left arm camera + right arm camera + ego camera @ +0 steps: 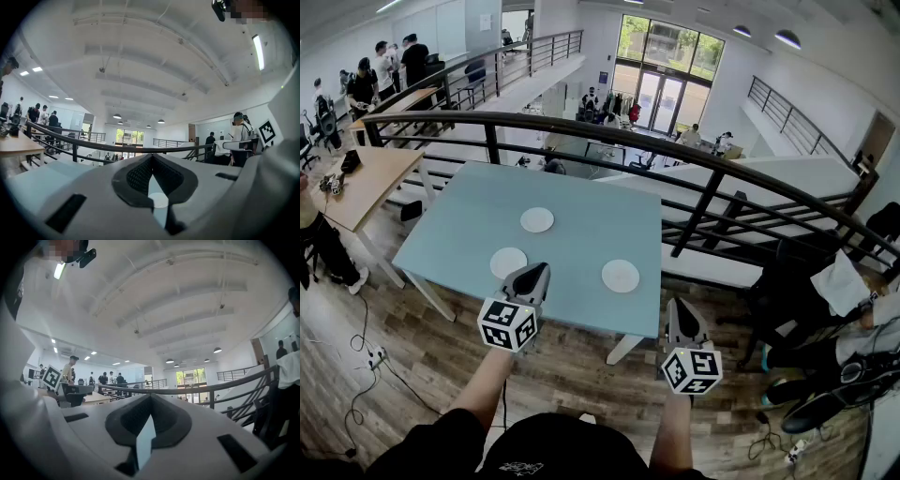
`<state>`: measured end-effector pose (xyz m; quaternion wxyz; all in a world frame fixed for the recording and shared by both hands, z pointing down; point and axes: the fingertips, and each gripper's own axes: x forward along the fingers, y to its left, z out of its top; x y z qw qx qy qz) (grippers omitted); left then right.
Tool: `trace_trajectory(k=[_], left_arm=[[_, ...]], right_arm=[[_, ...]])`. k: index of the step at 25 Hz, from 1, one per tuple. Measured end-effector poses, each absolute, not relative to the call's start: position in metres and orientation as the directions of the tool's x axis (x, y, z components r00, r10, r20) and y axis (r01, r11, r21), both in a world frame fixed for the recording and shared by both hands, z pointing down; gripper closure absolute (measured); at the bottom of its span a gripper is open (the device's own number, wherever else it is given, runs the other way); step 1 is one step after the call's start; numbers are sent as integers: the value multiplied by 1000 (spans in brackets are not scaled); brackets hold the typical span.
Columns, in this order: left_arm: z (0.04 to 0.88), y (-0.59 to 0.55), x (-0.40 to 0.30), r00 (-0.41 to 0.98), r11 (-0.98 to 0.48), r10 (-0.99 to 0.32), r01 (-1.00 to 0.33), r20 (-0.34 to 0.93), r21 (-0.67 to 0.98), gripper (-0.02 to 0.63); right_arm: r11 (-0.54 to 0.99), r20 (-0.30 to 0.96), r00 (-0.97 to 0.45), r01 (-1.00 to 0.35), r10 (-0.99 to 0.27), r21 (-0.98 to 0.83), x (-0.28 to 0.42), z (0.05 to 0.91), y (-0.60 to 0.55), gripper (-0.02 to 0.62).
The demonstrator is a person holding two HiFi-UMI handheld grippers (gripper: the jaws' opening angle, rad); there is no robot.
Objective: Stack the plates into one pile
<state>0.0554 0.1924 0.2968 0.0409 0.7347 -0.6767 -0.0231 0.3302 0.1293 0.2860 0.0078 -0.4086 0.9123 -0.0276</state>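
At the bottom of the head view, 2 forearms reach up the frame, each carrying a hand-held gripper with a marker cube. The left hand-held gripper (pixel 532 277) sits just left of centre, its tip overlapping the near edge of the pale blue surface (pixel 581 202). The right hand-held gripper (pixel 680 315) sits lower right of centre, off the near right corner of the surface and over the wood floor (pixel 581 375). Both are clenched on nothing - in each gripper view the 2 jaws meet at their tips, with only a thin slit below them. Through the left one's slit show a strip of the blue top and part of a white plate.

The 3 plates lie singly on the surface, none stacked. The near-left plate (pixel 508 262) is just up and left of the left tip. The right plate (pixel 621 276) lies near the front edge, between the 2 hand-held grippers in the frame. The far plate (pixel 536 219) sits further up, close to the middle of the surface and well apart from the other 2.

Beyond the surface a dark railing (pixel 609 136) curves across the frame - past it, the hall drops to a lower level. At the upper left stand a wooden desk (pixel 366 183) and several people (pixel 389 66).
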Motion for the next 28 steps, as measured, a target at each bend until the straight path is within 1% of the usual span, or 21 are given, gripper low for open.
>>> trace_trajectory(k=[9,19,28], left_arm=[[297,187,59,71,-69,-997,-994,19,84,597],[298,188,71,42,-40,-999,-995,26,91,597],[316,197,89,7,-3,-999,-997,52,82,597]], right_arm=[[664,6,-664,-747,-747,-48,336,287,122,589],[672,-37,-674,-729,-738,-129,352,285,114,588],[710,11,-715,-696,-699,-107,356,310,112,588]])
